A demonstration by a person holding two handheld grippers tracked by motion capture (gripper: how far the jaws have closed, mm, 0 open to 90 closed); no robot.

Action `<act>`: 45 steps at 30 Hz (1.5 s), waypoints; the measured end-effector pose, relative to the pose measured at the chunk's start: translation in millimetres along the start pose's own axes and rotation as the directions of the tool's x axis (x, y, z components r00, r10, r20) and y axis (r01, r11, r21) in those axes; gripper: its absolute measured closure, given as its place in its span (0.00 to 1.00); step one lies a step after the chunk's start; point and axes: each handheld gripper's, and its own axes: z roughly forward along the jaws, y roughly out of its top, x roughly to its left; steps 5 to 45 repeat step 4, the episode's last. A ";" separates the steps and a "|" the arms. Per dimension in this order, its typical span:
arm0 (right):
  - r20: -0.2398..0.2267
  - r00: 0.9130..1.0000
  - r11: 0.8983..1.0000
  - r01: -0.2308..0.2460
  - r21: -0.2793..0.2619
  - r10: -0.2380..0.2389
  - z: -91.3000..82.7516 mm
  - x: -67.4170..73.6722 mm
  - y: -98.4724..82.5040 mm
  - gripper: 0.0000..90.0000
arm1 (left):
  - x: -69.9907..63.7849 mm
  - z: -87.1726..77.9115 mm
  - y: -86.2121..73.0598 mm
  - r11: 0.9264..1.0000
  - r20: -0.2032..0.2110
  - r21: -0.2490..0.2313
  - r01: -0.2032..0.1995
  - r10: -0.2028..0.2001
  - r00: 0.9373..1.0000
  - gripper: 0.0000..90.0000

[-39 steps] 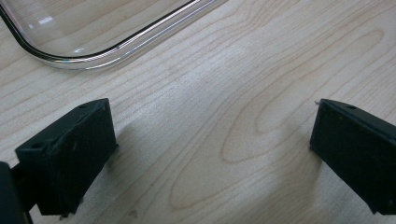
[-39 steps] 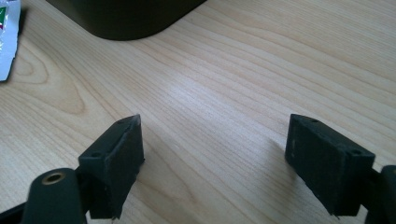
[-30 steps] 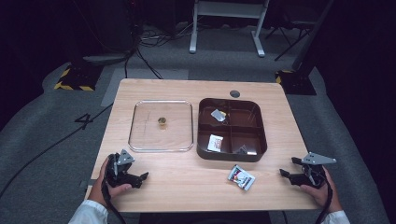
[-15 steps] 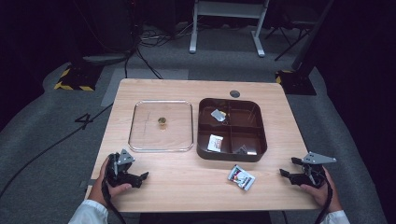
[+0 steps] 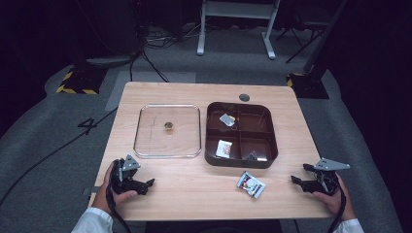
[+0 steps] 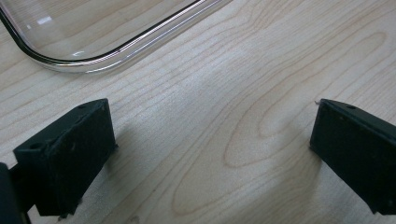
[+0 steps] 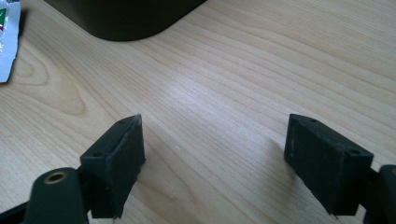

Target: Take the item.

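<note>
Though both claws spread: left claw (image 6: 210, 158), right claw (image 7: 215, 163), packet (image 7: 8, 42) cut off at frame edge.

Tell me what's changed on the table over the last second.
Nothing visibly changed. The left claw and right claw rest open on the table near its front corners, holding nothing. The packet lies in front of the brown tray, and the clear lid sits beside the tray as before.
</note>
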 end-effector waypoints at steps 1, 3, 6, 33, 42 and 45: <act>0.000 1.000 1.000 0.000 0.000 0.000 0.0 0.0 0.0 0.23 | 0.0 0.0 0.0 1.000 0.000 0.000 0.000 0.000 1.000 0.00; -0.001 1.000 1.000 0.001 -0.001 -0.001 0.0 -0.1 0.0 0.23 | 0.0 0.0 0.0 1.000 0.000 0.000 0.000 0.000 1.000 0.00; -0.002 1.000 1.000 0.001 -0.001 -0.001 0.0 -0.2 0.0 0.23 | 0.0 0.0 0.0 1.000 0.000 0.000 0.000 0.000 1.000 0.00; -0.002 1.000 1.000 0.001 -0.001 -0.001 0.0 -0.2 0.0 0.23 | 0.0 0.0 0.0 1.000 0.000 0.000 0.000 0.000 1.000 0.00; -0.002 1.000 1.000 0.001 -0.001 -0.001 0.0 -0.2 0.0 0.23 | 0.0 0.0 0.0 1.000 0.000 0.000 0.000 0.000 1.000 0.00; -0.002 1.000 1.000 0.001 -0.001 -0.001 0.0 -0.2 0.0 0.23 | 0.0 0.0 0.0 1.000 0.000 0.000 0.000 0.000 1.000 0.00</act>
